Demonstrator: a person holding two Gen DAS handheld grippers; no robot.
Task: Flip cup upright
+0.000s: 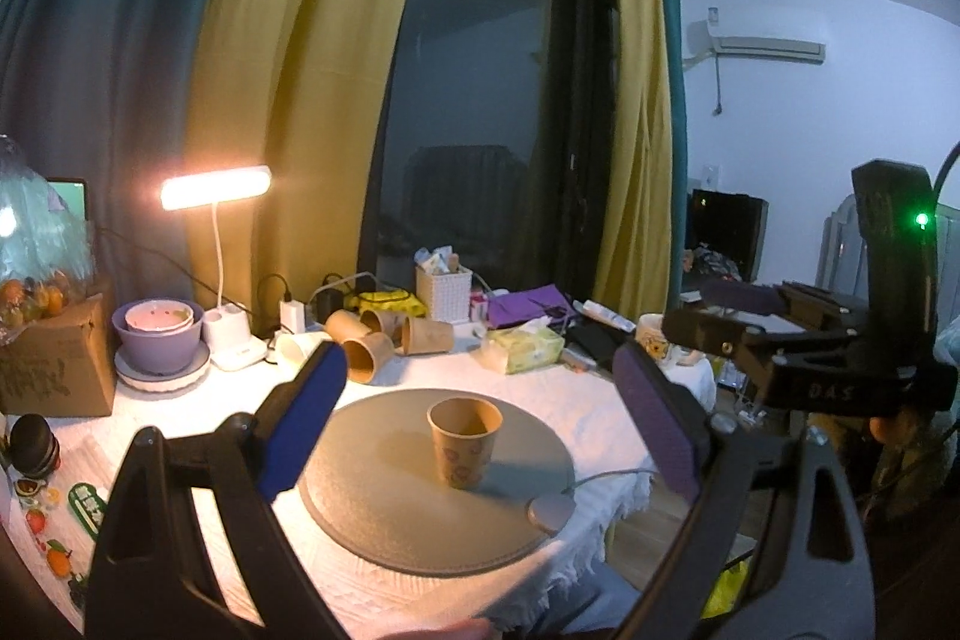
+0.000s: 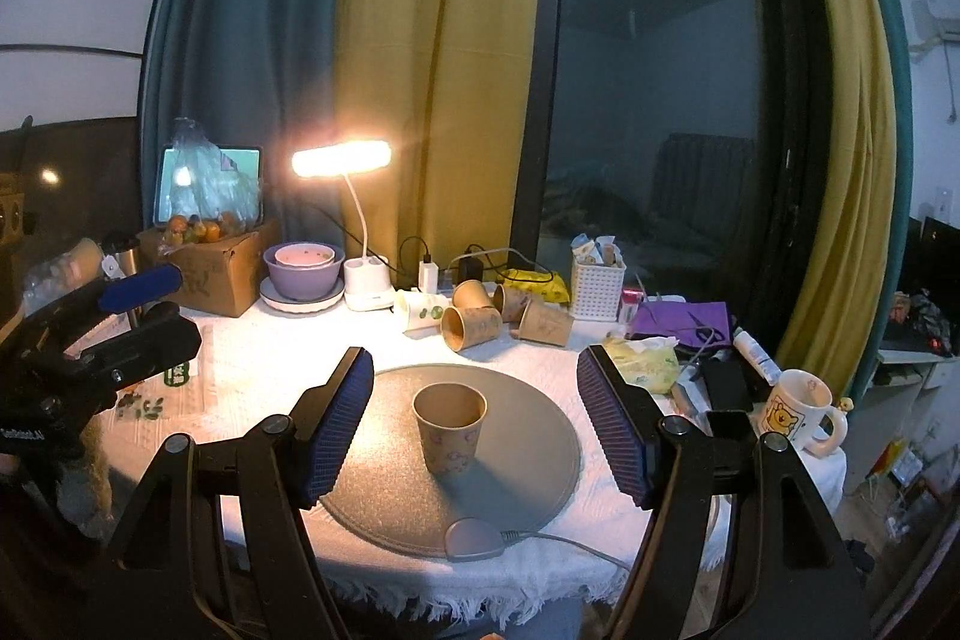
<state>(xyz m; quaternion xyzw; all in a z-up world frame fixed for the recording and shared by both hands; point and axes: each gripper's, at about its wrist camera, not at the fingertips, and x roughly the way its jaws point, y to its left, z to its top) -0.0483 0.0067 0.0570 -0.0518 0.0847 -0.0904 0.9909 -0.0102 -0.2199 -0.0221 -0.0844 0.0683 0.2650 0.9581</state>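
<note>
While the paper cup (image 2: 450,427) stands upright, mouth up, on the round grey mat (image 2: 528,484), both grippers are held back from it above the near edge of the table. The left gripper (image 1: 480,430) is seen with its blue-padded fingers (image 1: 303,424) spread wide, the cup framed between them but untouched; in the right wrist view the same tool (image 2: 141,307) is found at the far left, raised above the white tablecloth (image 2: 252,388). The right gripper (image 2: 474,430) is likewise kept wide apart, level and pointed straight at the cup, nothing being gripped by it. On the left of the table a cardboard box (image 2: 219,274) of oranges is set, a purple bowl (image 2: 304,268) on a plate beside it, then a lit desk lamp (image 2: 342,158). Behind the mat several paper cups (image 2: 471,325) are left lying on their sides. Further right a white basket (image 2: 597,286), a tissue pack (image 2: 645,367) and a cartoon mug (image 2: 801,409) are seen. A small grey puck (image 2: 474,541) with a cord is laid on the mat's near edge. The table is backed by yellow and teal curtains (image 2: 432,40) and a dark window (image 2: 654,100).
</note>
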